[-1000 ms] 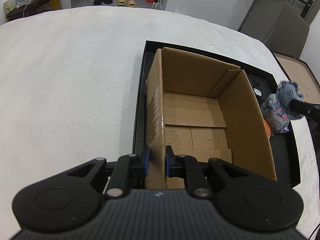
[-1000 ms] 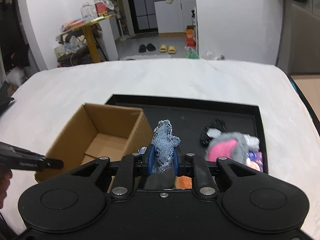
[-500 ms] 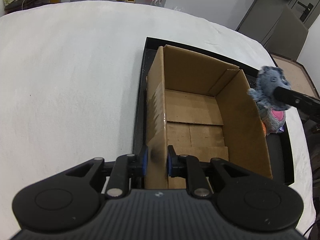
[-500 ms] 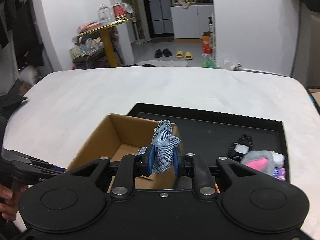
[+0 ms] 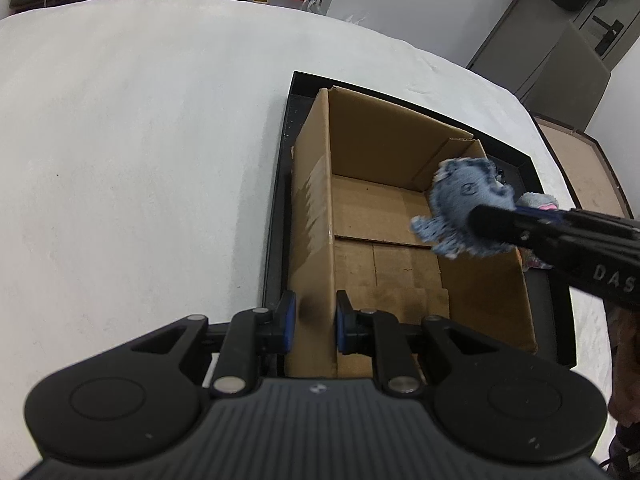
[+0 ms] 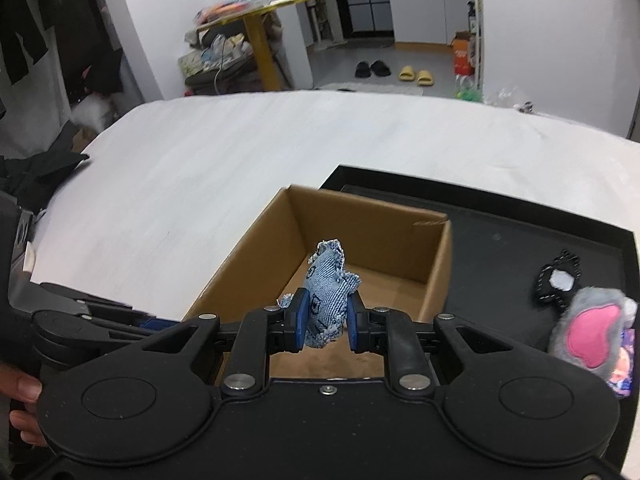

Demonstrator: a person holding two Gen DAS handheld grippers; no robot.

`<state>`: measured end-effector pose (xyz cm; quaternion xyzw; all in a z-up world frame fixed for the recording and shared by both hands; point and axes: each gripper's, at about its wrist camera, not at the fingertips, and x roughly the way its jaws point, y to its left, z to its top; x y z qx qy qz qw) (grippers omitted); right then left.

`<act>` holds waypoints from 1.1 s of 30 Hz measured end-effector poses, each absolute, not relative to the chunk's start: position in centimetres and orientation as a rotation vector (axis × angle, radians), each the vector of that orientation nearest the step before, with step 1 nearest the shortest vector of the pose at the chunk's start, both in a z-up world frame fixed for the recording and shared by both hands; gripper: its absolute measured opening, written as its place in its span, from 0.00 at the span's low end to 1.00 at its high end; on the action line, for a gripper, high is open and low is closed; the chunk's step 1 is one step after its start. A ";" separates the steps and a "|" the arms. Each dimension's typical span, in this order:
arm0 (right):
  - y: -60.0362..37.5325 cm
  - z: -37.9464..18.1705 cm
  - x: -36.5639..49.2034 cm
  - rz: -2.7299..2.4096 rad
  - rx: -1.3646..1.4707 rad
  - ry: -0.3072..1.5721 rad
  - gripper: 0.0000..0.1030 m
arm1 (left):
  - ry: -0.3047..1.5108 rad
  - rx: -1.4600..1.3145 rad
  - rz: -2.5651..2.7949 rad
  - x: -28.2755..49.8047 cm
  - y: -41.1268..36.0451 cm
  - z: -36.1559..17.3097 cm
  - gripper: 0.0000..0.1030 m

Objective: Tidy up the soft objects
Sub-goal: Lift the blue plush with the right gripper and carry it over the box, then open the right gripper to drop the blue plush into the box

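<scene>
The white table (image 5: 140, 160) carries a black tray (image 6: 520, 248), and an open cardboard box (image 5: 380, 216) stands in the tray's left part. The left hand-held gripper (image 5: 316, 322) is clamped on the box's near-left wall. The right hand-held gripper (image 6: 325, 322) is closed on a denim toy (image 6: 326, 292), held above the box's open top. A grey-pink plush (image 6: 592, 330) lies in the tray right of the box.

right gripper (image 6: 324, 322) carried denim toy (image 6: 326, 292) from tray over box (image 6: 360, 240).
</scene>
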<state>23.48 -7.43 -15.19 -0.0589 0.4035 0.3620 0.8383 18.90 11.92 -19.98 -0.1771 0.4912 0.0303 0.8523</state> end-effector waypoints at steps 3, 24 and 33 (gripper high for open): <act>-6.9 -15.4 23.3 0.776 -0.130 0.871 0.19 | 1.031 -0.383 0.052 18.9 12.1 -20.0 0.16; -4.8 -15.8 22.8 0.787 -0.118 0.903 0.41 | 1.027 -0.411 0.075 18.5 13.3 -19.7 0.16; -7.6 -14.9 23.0 0.691 -0.114 0.810 0.56 | 1.037 -0.378 0.108 18.9 12.6 -19.7 0.18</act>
